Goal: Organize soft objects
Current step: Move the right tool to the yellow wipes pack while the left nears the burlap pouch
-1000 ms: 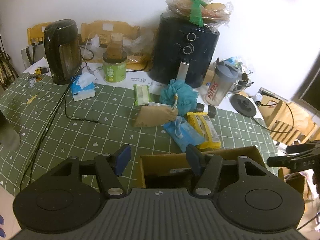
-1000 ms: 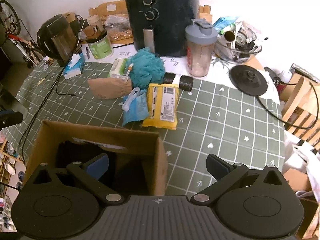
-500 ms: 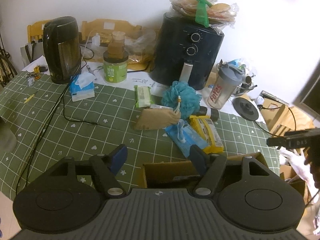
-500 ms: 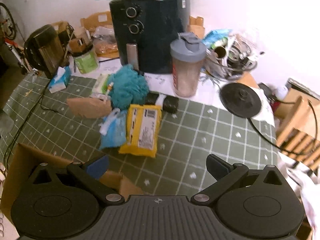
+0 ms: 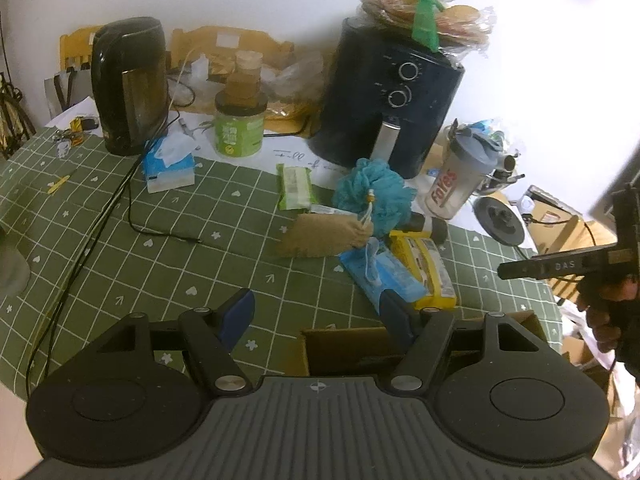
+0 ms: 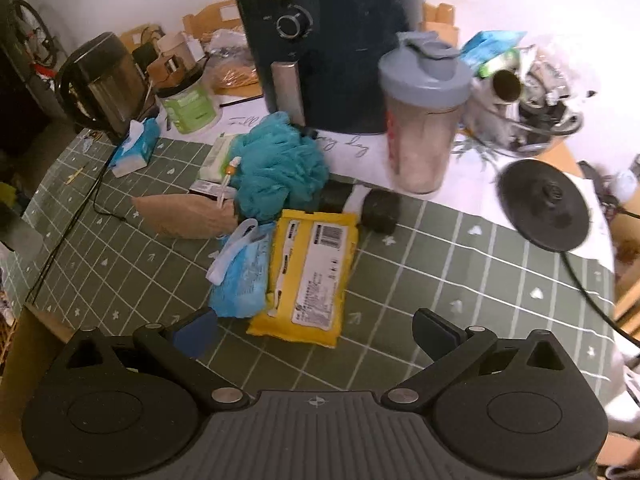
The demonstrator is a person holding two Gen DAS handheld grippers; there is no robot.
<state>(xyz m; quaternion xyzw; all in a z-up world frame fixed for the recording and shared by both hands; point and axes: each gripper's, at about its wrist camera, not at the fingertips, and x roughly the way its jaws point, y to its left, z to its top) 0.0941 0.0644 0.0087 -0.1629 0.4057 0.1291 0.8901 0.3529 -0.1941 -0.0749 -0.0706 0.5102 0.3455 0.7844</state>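
Observation:
A teal bath pouf [image 6: 280, 168], a tan pouch [image 6: 188, 216], a blue soft pack [image 6: 240, 276] and a yellow wipes pack [image 6: 316, 272] lie together mid-table on the green checked cloth. The same pile shows in the left wrist view: pouf [image 5: 372, 196], pouch [image 5: 320, 236], blue pack [image 5: 384, 276], yellow pack [image 5: 428, 264]. My right gripper [image 6: 316, 332] is open and empty, just short of the yellow pack. My left gripper [image 5: 316, 312] is open and empty above the cardboard box [image 5: 344, 344] at the table's near edge.
A black air fryer [image 6: 328, 40], shaker bottle [image 6: 424, 112], kettle [image 5: 128, 84], green tub [image 5: 240, 128], tissue pack [image 5: 168, 164], green wipes pack [image 5: 296, 186] and kettle base [image 6: 544, 204] stand behind the pile. A black cable [image 5: 100, 220] runs across the left side.
My right gripper has moved forward from over the box toward the yellow pack. My left gripper has pulled back and up slightly. Both stay open.

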